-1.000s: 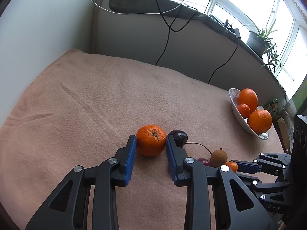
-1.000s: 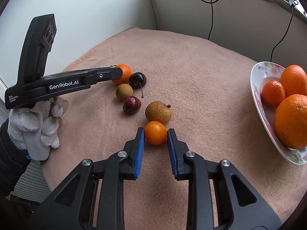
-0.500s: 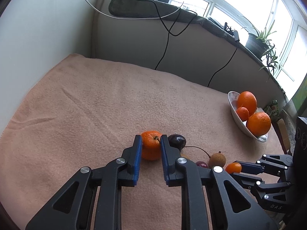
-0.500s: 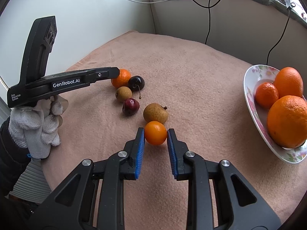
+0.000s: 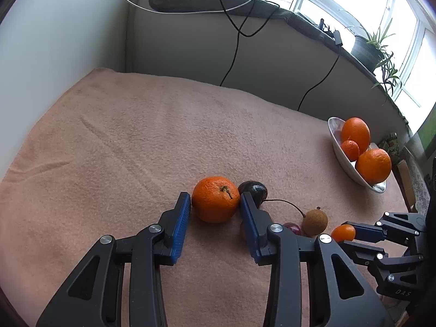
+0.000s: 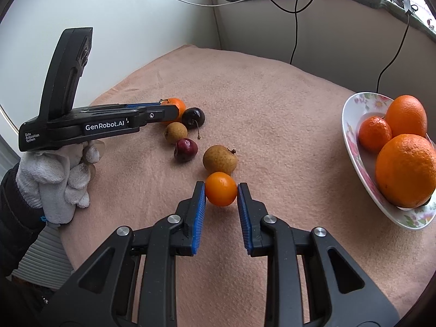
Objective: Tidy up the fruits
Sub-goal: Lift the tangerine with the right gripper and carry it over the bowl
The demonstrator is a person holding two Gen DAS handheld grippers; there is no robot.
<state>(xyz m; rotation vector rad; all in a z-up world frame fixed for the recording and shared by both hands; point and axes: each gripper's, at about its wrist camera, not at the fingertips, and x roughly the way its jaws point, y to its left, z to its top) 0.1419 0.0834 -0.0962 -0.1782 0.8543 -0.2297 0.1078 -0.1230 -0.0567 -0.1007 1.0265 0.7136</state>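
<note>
My left gripper (image 5: 215,204) straddles the mandarin (image 5: 215,199), left of the dark cherry (image 5: 253,190); jaws opening, pads just off the peel, so no grip. My right gripper (image 6: 220,200) is closed on the small orange fruit (image 6: 220,188), just in front of the brown fruit (image 6: 219,159). Bowl (image 6: 354,147) well off to its right. I judge the mandarin light, soft-skinned and round: pinch across its widest part, gently.
</note>
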